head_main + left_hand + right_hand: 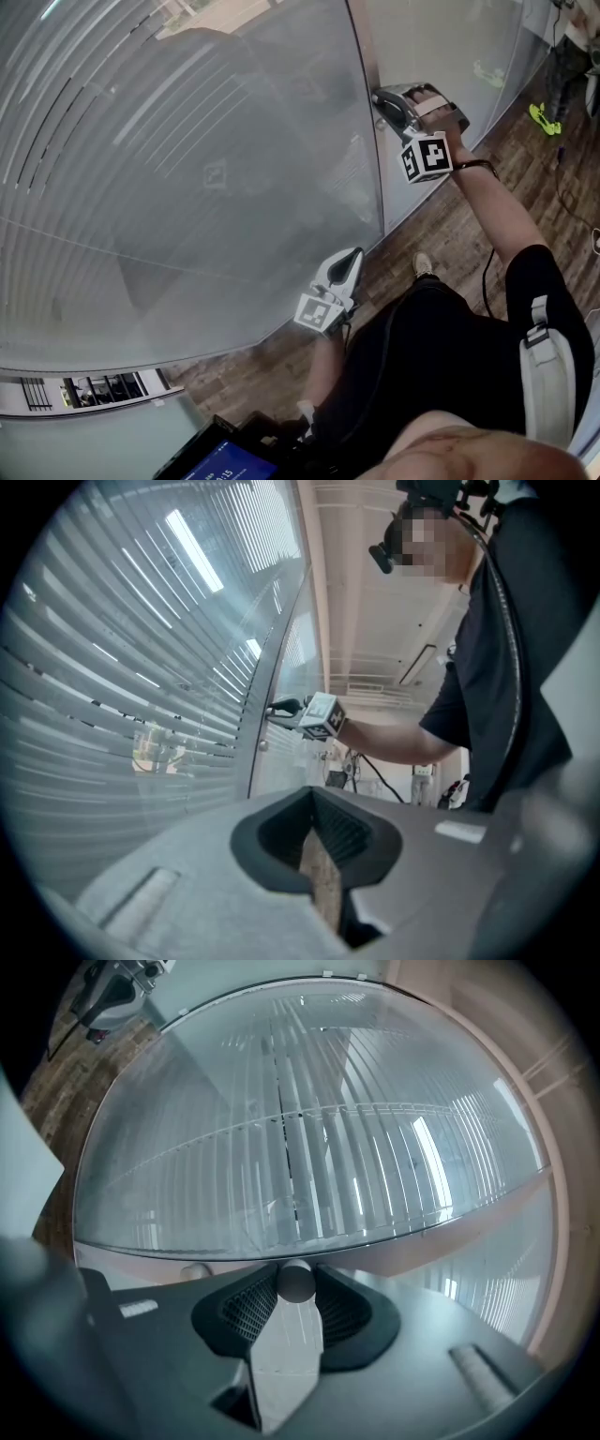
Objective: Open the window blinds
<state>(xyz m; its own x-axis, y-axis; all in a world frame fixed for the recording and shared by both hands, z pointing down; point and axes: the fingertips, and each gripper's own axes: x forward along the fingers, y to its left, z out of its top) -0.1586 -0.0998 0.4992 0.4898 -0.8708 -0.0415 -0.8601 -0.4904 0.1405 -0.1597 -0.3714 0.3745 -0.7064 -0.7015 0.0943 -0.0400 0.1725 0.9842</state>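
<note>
Right gripper point(298, 1290) jaws clamp the knob point(297, 1280); left gripper point(317, 832) jaws closed, empty. If I twist off-axis, the knob may slip.

Glass partition point(187, 187), wood-plank floor point(441, 223), daylight

This looks like an office: a tall glass wall point(206, 169) with slatted blinds point(122, 667) behind the pane, a slim metal frame point(367, 75) between panes, a wood-plank floor point(450, 220), and strip lights point(417, 663) along a pale ceiling point(375, 592).
</note>
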